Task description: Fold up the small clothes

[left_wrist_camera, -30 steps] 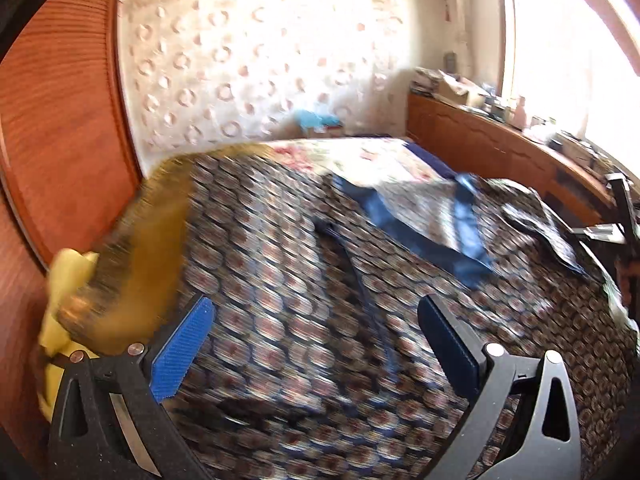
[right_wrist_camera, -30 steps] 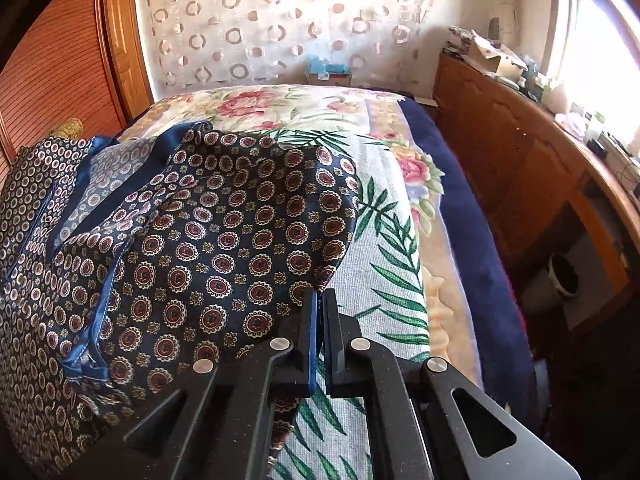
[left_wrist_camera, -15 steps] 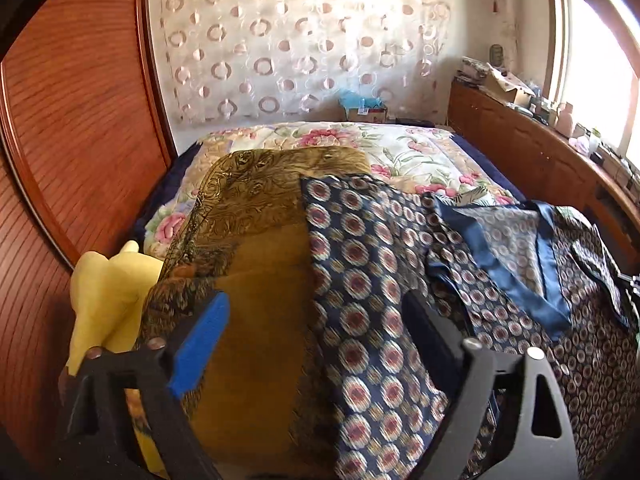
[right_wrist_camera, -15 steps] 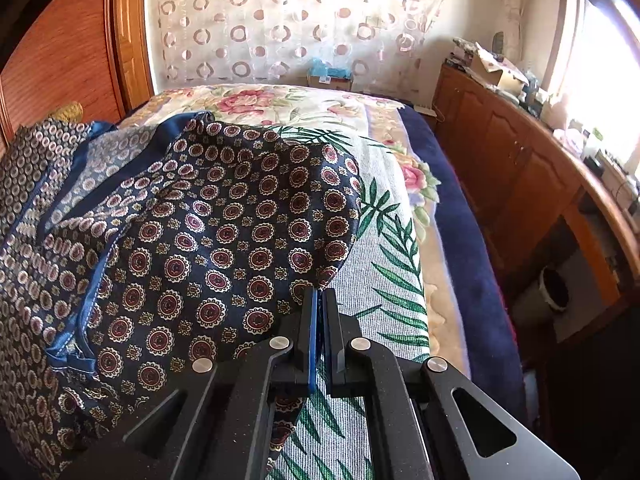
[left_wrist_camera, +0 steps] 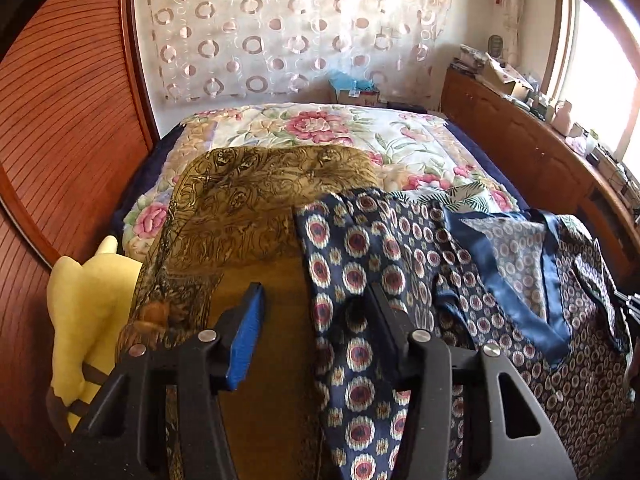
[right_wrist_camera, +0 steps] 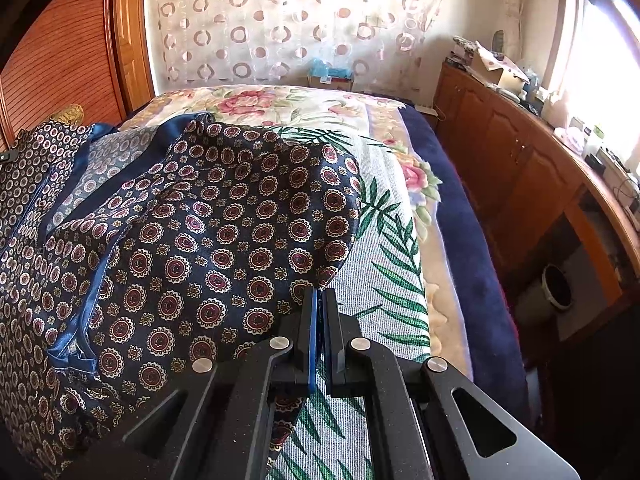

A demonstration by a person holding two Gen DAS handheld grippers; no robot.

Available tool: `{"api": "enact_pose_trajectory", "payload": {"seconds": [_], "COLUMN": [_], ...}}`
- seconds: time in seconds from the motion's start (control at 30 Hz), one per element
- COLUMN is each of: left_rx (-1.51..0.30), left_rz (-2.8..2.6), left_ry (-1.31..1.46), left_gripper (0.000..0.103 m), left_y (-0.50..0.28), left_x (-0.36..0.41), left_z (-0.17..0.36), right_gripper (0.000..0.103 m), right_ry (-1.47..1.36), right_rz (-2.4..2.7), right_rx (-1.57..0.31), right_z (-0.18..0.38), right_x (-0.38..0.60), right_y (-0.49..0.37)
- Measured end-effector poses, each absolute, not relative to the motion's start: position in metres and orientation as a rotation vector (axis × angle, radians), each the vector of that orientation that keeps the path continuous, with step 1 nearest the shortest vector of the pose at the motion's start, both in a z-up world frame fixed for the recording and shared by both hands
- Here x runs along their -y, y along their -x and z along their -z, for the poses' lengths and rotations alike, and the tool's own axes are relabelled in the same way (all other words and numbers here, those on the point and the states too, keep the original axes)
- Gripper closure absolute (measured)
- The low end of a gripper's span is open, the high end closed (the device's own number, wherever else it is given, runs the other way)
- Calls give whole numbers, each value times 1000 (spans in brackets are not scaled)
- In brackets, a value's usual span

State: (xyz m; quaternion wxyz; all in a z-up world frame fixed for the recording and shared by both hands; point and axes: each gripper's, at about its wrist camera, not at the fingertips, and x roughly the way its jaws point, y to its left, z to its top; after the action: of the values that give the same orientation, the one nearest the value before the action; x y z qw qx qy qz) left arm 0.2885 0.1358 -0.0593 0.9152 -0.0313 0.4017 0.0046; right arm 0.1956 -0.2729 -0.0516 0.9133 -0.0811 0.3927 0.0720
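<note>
Your left gripper point(left_wrist_camera: 316, 320) is closing over the shirt point(left_wrist_camera: 352, 280) edge; your right gripper point(right_wrist_camera: 320, 312) is clamping its hem.

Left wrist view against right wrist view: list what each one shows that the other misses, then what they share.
Only the left wrist view shows the yellow plush toy at the bed's side, the golden-brown patterned cloth, and the left tongs closing around the navy garment's edge.

Only the right wrist view shows the right tongs shut on the garment's edge, the green palm-leaf cloth, and the grey bin under the cabinet.

Both show the navy medallion-print garment, the floral blanket, the circle-patterned curtain and the wooden cabinet.
</note>
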Motion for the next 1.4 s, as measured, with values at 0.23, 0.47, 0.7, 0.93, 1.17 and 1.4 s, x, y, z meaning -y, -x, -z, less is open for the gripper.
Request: {"api": "enact_pose_trajectory", "payload": {"seconds": [0.23, 0.47, 0.7, 0.93, 1.17, 1.4], "left_rx": [-765, -628, -540, -529, -531, -530], "left_rz": [40, 135, 151, 172, 159, 144], "left_ry": [44, 7, 5, 24, 9, 10], "left_gripper": [101, 101, 101, 101, 101, 101], "left_y": [-273, -209, -158, -127, -123, -123], "left_x": [-125, -89, -71, -54, -53, -57], "left_z": [43, 12, 20, 38, 39, 38], "right_gripper": [101, 101, 101, 96, 65, 65], "right_ry": [162, 158, 157, 134, 32, 37], "right_rz": [-150, -151, -151, -155, -220, -206], "right_rx": [-809, -808, -808, -811, -848, -867], "right_z": [52, 52, 52, 51, 49, 47], "right_x": [273, 274, 274, 277, 291, 282], "right_y": [-196, -197, -196, -199, -225, -265]}}
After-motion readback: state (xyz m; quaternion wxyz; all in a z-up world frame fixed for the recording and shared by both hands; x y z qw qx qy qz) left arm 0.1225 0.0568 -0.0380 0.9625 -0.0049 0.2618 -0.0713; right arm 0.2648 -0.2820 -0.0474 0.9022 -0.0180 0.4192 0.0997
